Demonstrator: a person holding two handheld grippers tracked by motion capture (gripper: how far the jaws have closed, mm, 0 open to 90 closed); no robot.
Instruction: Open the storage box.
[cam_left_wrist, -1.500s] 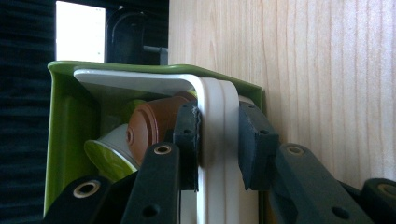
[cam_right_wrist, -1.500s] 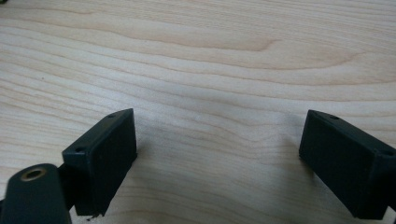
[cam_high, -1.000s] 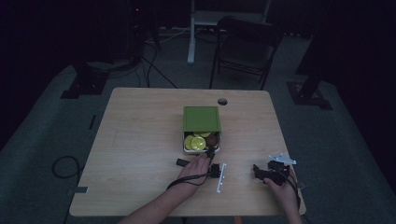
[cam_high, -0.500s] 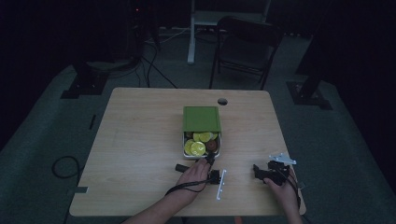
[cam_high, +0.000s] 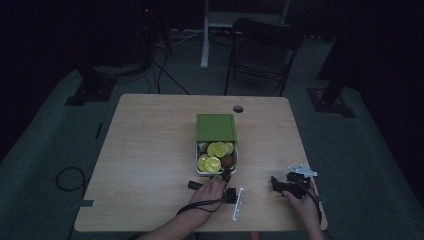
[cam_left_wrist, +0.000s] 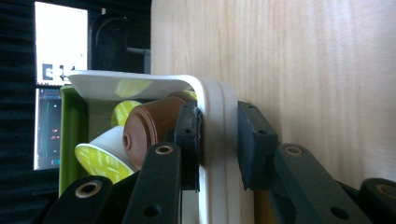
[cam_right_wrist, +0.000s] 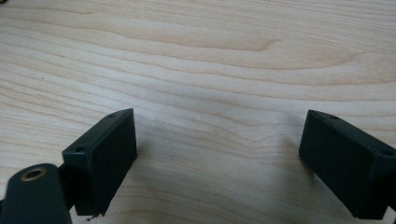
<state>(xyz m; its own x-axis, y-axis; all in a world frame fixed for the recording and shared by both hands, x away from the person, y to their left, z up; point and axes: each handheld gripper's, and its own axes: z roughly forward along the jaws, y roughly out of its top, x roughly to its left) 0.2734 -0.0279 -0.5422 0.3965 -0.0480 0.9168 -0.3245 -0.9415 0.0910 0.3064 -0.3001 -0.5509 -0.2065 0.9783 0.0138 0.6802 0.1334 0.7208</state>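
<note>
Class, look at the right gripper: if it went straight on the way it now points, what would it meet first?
Probably the bare wooden table: the right gripper, jaws open and empty, tilts down toward it. From above it seems aimed toward the left gripper, though depth is unclear.

Capsules (cam_high: 215, 156) lie in the box (cam_high: 198, 170), chair (cam_high: 262, 52) behind the table (cam_high: 150, 150).

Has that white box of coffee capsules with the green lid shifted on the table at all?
Yes. The white box of coffee capsules has slid toward the table's right edge, judged against the round hole in the wooden tabletop.
</note>
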